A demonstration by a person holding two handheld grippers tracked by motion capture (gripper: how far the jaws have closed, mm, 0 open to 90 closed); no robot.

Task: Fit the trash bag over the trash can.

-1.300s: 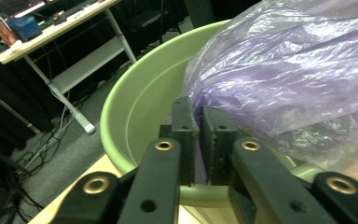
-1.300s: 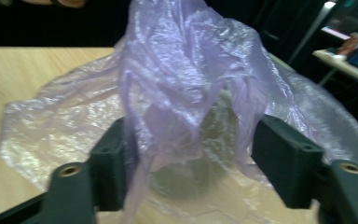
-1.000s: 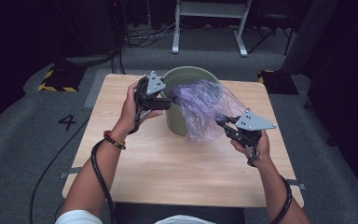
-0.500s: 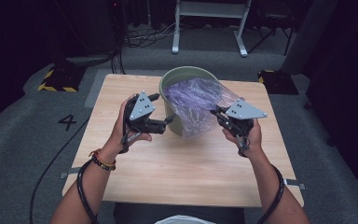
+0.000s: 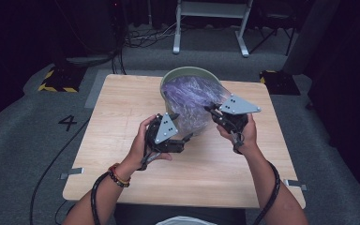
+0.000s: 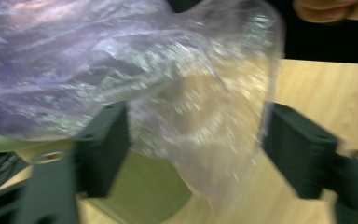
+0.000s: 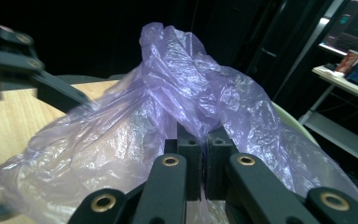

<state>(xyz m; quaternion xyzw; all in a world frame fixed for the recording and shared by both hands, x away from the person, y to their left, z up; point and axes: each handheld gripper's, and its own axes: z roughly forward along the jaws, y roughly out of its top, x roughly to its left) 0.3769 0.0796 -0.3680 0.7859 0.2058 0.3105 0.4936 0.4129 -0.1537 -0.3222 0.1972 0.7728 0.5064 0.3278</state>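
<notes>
Left tool (image 5: 183, 138) is dropping from the bin (image 5: 187, 74) rim to the bag's (image 5: 192, 98) 7 o'clock flap, spread jaws closing around it. Right tool (image 5: 211, 110) is pinching the 3 o'clock edge; lining unfinished.

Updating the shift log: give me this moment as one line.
work: lining bin with purple bag | right gripper: shut on bag | left gripper: open, closing, bag edge between fingers, not pinched | bag: half over rim

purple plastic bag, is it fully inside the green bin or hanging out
Hanging out. The thin purple plastic bag spills over the near rim of the round green bin toward the person, pinched by the shut right claw.
</notes>
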